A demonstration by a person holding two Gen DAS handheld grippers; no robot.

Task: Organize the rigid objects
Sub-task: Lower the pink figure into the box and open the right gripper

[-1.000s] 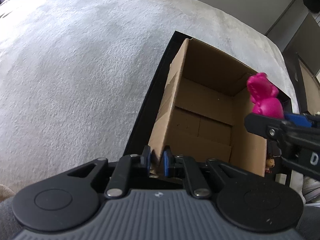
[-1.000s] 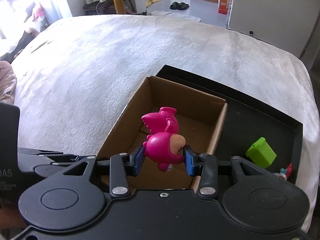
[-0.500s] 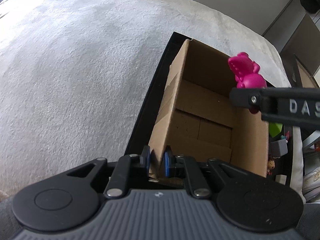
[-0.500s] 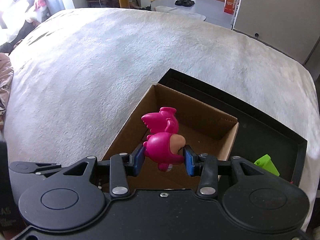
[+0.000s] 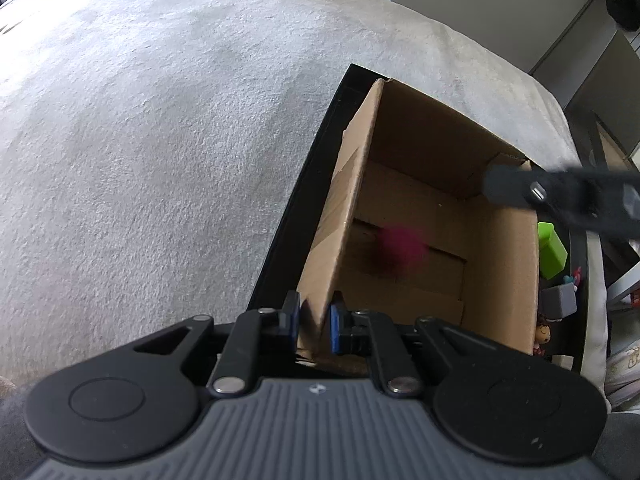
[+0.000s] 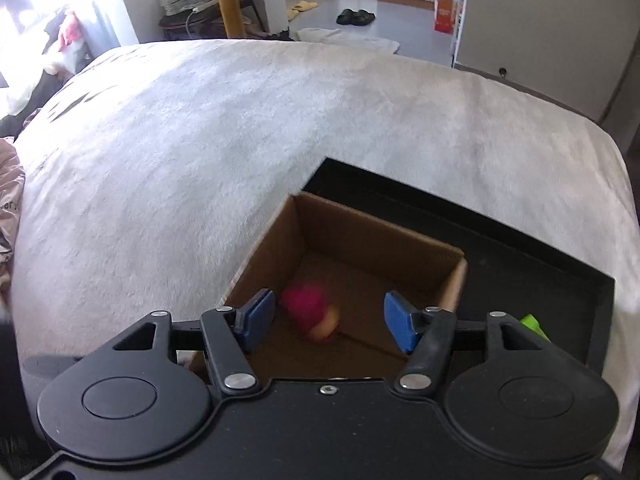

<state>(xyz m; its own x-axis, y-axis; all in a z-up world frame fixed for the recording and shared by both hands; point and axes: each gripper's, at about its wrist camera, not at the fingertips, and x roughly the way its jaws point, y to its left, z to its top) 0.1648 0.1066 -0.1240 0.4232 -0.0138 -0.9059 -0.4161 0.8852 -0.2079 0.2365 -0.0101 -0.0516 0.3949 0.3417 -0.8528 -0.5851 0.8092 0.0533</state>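
Note:
An open cardboard box stands in a black tray on a grey-white blanket. My left gripper is shut on the box's near left wall. Above the box, my right gripper has its jaws opening, and the pads touch nothing. The pink toy figure is a blur inside the box, below and clear of the blue pads. In the left wrist view the right gripper's black arm crosses the box's right rim.
A green block, a grey cube and small figurines lie in the tray to the right of the box. The blanket spreads wide to the left and beyond. Furniture and slippers stand far off.
The right gripper's jaws have spread and let go of the pink toy, which has dropped into the box. The left gripper keeps its hold on the box wall.

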